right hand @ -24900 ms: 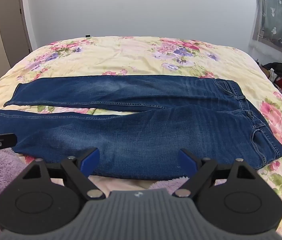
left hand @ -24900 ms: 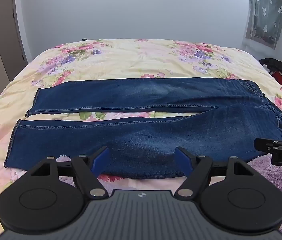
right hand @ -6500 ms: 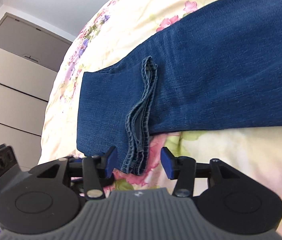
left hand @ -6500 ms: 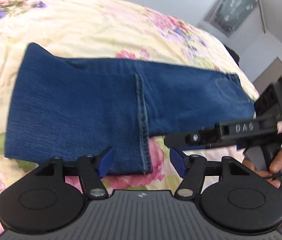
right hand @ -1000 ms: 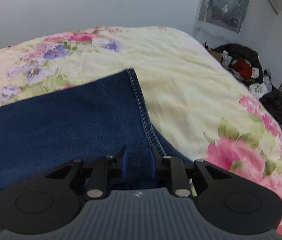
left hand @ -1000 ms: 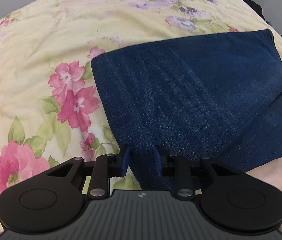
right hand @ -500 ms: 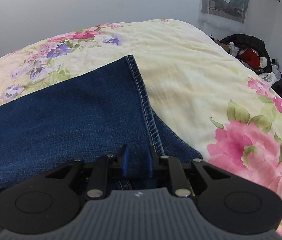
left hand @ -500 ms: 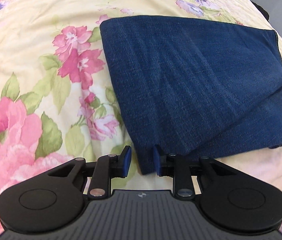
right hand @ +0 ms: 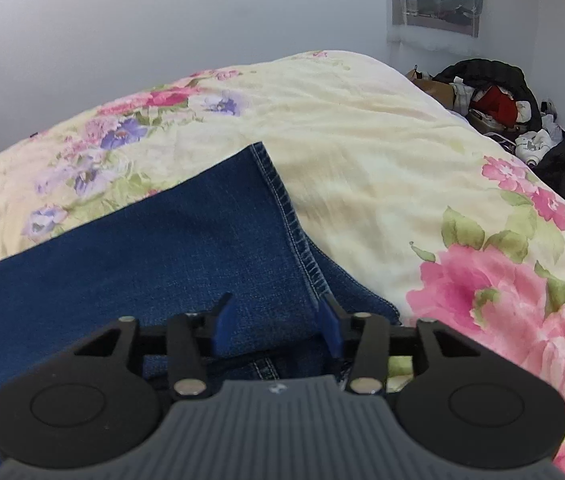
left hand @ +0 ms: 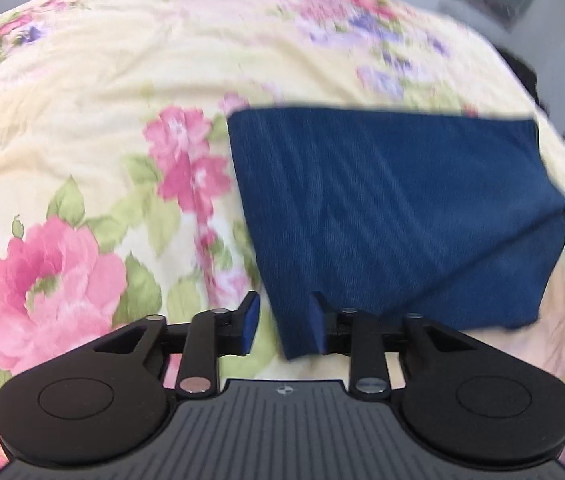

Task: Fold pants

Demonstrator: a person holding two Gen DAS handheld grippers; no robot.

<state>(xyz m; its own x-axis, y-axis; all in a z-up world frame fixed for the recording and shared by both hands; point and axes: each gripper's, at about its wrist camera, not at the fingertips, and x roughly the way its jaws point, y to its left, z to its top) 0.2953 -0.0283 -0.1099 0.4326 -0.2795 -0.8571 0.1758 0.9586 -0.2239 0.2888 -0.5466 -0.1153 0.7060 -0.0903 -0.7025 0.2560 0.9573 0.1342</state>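
From my left wrist camera I see the pants (left hand: 394,208) lying folded into a compact dark blue denim block on the bed (left hand: 82,92), which is covered in a pale yellow quilt printed with pink and purple flowers. My left gripper (left hand: 284,328) is released: its blue pads stand apart, with the near left corner of the folded denim lying between them, and I see no pad pressing on the cloth. The left pad sits over bare quilt just beside the fold's left edge, the right pad over the denim itself. This view is smeared with motion blur, so finer detail of the fabric escapes me. From my right wrist camera the pants (right hand: 154,248) fill the lower left of the view, a stitched hem running diagonally from the upper middle down toward my right gripper (right hand: 278,322). A lower layer of denim peeks out to the right of that hem, so the layers are not flush there. My right gripper is also released, its pads spread wide over the top layer, the right pad near the hem's stitched edge; I cannot tell whether the pads touch the cloth. Beyond the far right side of the bed a pile of clothes (right hand: 498,100) sits against the wall.
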